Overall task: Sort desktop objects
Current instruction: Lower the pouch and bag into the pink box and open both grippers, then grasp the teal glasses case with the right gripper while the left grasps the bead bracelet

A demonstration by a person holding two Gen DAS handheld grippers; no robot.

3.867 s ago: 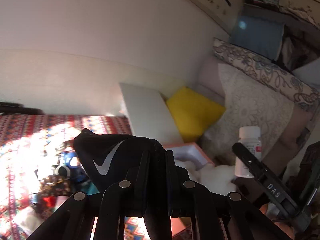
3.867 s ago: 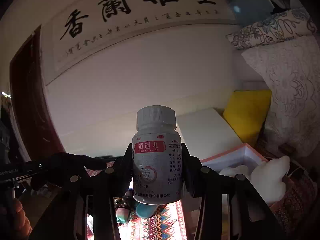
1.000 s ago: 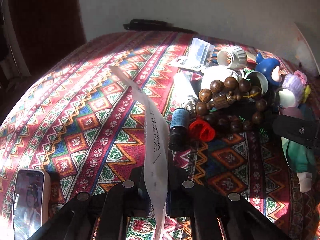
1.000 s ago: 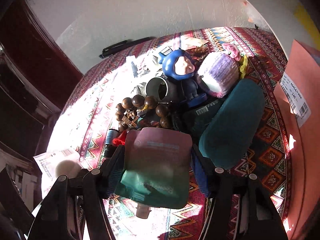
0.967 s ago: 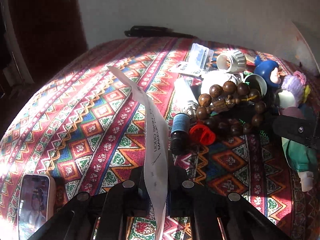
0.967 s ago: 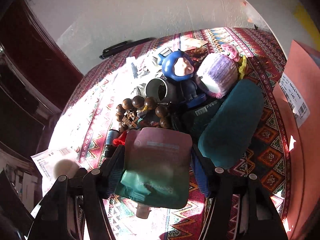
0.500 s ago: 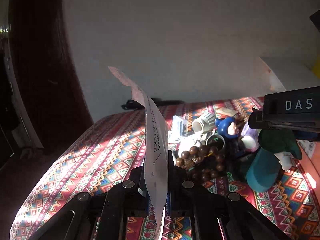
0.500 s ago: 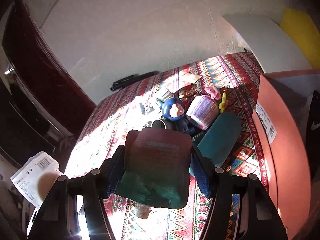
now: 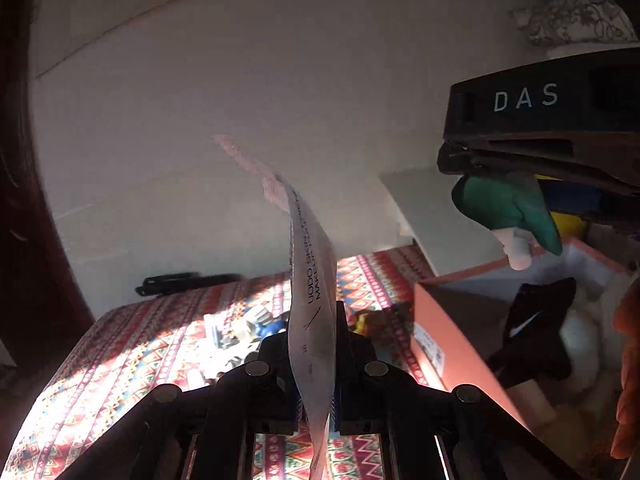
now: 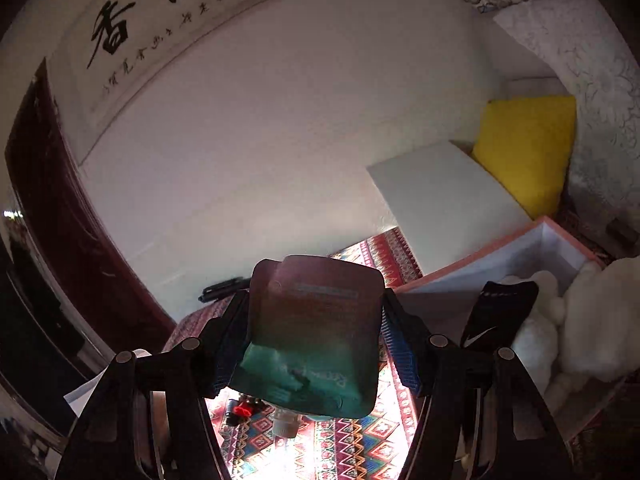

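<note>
Sachet [image 9: 311, 304] edge-on, print partly unreadable, clamped in left hand-held gripper [image 9: 314, 364].

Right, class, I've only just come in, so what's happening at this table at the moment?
A person is tidying a cluttered table, holding a claw in each hand. The left claw is shut on a thin white sachet standing on edge. The right claw is shut on a green spouted pouch, spout pointing down. Both are lifted above the patterned tablecloth, beside an open pink box that already holds a black cloth with a white swoosh and white fluffy stuff.
</note>
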